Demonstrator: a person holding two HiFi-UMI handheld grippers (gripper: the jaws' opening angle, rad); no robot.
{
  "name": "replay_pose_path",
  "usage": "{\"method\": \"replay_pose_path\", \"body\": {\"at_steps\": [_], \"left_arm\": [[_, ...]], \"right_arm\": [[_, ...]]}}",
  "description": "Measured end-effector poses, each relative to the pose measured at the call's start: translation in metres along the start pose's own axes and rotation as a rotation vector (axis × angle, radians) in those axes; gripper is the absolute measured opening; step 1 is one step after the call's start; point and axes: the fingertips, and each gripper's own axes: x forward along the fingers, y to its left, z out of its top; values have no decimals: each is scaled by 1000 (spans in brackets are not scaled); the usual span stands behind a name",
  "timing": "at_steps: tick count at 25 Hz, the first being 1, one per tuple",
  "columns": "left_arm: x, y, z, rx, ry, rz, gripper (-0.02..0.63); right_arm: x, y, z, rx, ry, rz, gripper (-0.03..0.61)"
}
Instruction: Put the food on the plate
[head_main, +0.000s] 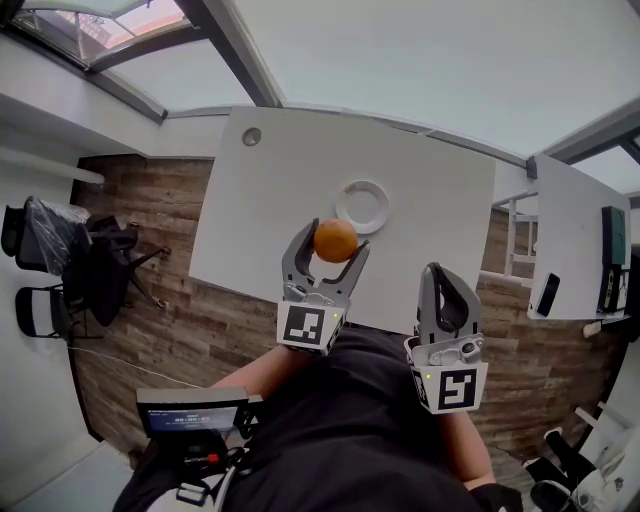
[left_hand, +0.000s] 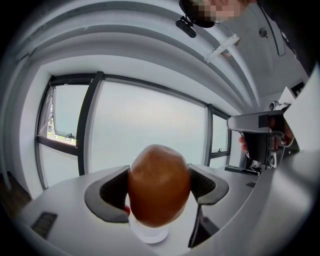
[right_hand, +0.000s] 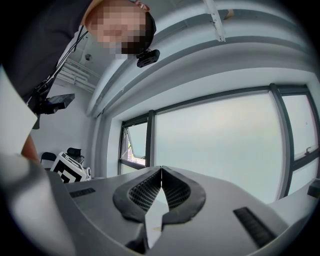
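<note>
**A:** Where is the food right now?

**B:** It's an orange, and the left gripper has it. The two fingers are clamped on its sides, one on each flank, and the fruit fills the gap between them.

**A:** Is it resting on anything?

**B:** No, it hangs in the air over the white worktop. In the head view it overlaps the near-left edge of the plate. In the left gripper view the plate shows just below the orange, white and round, lying flat on the worktop.

**A:** And the other hand?

**B:** The right gripper is held closer to the person's body, by the worktop's near edge and to the right of the left one. It is apart from both the orange and the plate. Its fingers are clenched on themselves, the tips meeting along one thin line.

**A:** What else is around?

**B:** Dark office chairs stand on the wood floor off to the left. A second white table sits to the right, with a dark flat slab near its edge; I can't tell what that is. A small device with a lit screen sits near the person's waist. Both gripper views look toward large windows.
</note>
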Motion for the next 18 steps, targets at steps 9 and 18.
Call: {"method": "replay_pose_path", "body": {"at_steps": [9, 18], "left_arm": [[14, 0, -13, 28, 18, -11, 347], [33, -1, -29, 7, 56, -10, 347]], "right_arm": [[3, 2, -2, 12, 11, 19, 8], [6, -9, -8, 11, 29, 7, 8]]}}
